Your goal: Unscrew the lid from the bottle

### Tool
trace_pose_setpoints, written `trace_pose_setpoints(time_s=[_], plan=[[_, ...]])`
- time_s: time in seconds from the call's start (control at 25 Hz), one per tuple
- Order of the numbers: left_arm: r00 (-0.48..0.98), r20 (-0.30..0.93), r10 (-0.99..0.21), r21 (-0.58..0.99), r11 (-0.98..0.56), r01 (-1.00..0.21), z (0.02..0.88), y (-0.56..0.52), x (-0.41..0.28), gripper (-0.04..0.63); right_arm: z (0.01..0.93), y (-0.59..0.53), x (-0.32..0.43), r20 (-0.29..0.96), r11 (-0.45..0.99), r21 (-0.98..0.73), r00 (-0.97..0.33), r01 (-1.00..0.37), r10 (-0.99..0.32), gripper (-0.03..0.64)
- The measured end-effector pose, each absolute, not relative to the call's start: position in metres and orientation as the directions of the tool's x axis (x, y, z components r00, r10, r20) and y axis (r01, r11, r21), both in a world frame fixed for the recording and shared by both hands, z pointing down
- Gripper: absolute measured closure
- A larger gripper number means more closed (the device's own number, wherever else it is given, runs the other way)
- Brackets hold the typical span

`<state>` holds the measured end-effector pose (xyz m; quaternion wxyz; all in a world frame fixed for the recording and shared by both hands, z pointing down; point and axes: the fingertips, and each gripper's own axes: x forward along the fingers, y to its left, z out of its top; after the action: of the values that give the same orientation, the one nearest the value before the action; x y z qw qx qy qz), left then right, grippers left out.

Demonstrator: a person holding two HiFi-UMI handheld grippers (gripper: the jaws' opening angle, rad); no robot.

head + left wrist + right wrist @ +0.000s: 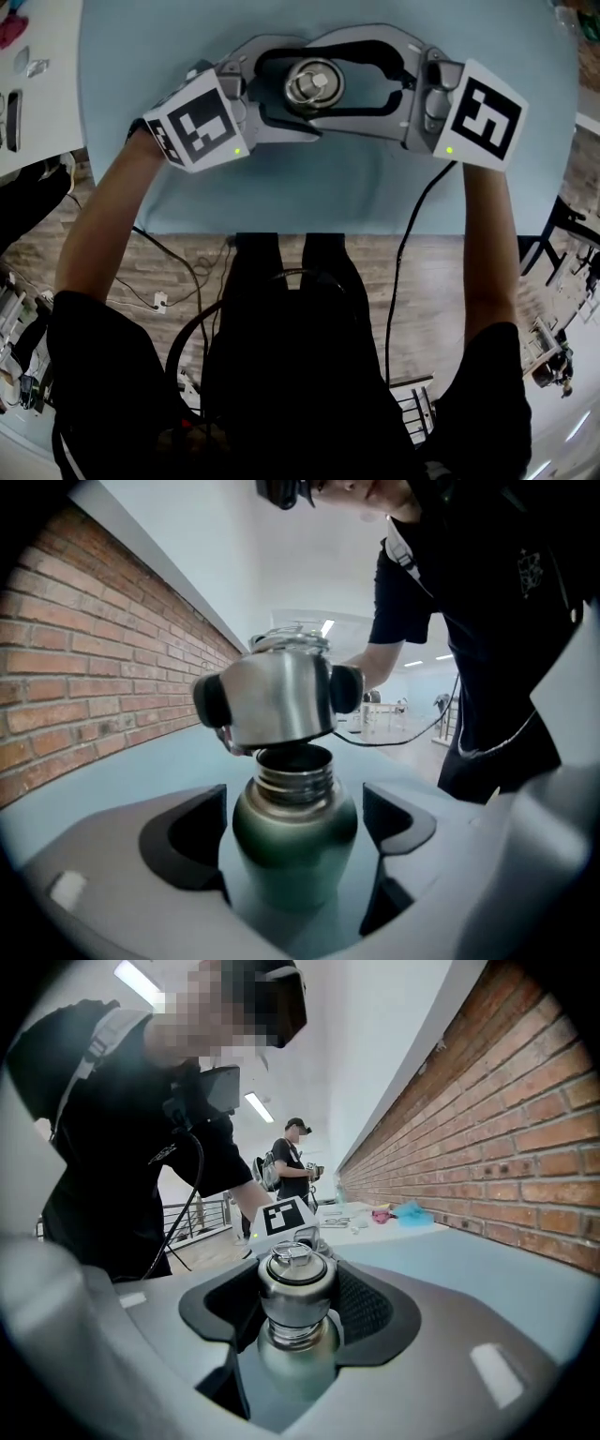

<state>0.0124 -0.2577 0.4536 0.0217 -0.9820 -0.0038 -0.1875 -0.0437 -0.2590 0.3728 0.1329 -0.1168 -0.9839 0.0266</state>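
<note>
Bottle (293, 850) first: its green body stands upright on the blue table (356, 187), in the upper middle of the head view, where your two tongs meet. Its steel neck is bare, the threads showing. The mouth is uncovered and dark inside, so you cannot tell what it holds, if anything.

The steel lid (279, 700) hangs tilted just above the neck, in the upper middle of the left gripper view. Whether its low edge touches the rim cannot be told.

Your right tongs (300, 1307) are clamped on the lid, a black pad pressed to each side of it. Your left tongs (295, 832) stand wide apart around the bottle's body, with a gap between each pad and the green wall.

For writing, each tong carries a cube, the left cube (192, 120) and the right cube (483, 111). Both have black-and-white square markers and a small green light at the near corner. A pale print on your black shirt (530, 569) is too small to read.
</note>
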Motion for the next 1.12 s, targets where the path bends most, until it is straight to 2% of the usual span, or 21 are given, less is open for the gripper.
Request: trace_pose_setpoints(time_s=[0.52, 0.76, 1.08, 1.12], plan=[[0.927, 0.274, -0.256, 0.026, -0.961, -0.274, 0.433, -0.277, -0.027, 0.160, 0.365, -0.271, -0.044, 0.172, 0.996, -0.087, -0.984, 0.025, 0.040, 0.356], [0.912, 0.196, -0.360, 0.053, -0.925, -0.377, 0.407, -0.279, -0.039, 0.319, 0.357, -0.271, -0.037, 0.137, 0.995, -0.078, -0.989, -0.064, -0.053, 0.356], [0.837, 0.090, -0.540, 0.097, -0.831, -0.547, 0.375, -0.290, -0.054, 0.568, 0.361, -0.272, -0.022, 0.126, 0.967, -0.098, -0.967, -0.234, -0.221, 0.354], [0.830, 0.086, -0.550, 0.096, -0.825, -0.557, 0.374, -0.289, -0.053, 0.582, 0.361, -0.271, -0.020, 0.124, 0.962, -0.100, -0.962, -0.255, -0.242, 0.354]])
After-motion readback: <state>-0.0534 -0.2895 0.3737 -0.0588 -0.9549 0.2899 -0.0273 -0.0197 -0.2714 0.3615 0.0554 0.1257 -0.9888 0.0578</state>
